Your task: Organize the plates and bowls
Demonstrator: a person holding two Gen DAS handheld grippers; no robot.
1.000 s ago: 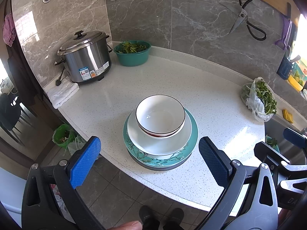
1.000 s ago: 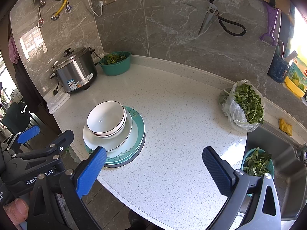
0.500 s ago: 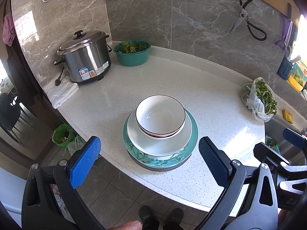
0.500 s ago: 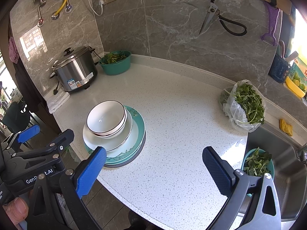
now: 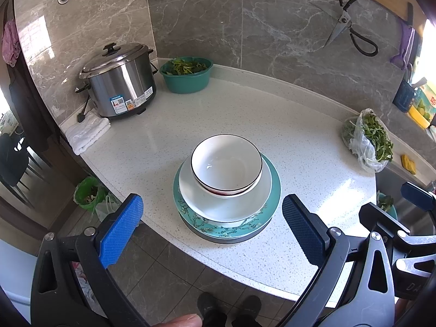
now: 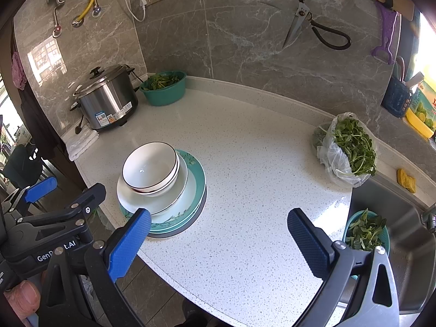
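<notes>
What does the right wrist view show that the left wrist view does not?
Only the right wrist view shows the sink and the full basket of greens in it. Only the left wrist view shows the green bin on the floor. Both share the stacked bowls on plates, the rice cooker and open tongs.

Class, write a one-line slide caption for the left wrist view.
Open left gripper faces stacked bowls on plates on a speckled counter.

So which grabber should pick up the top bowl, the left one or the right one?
Probably the left gripper. It is open and the top bowl sits straight ahead between its fingers. The right gripper is open too, but the stack lies off to its left.
</notes>
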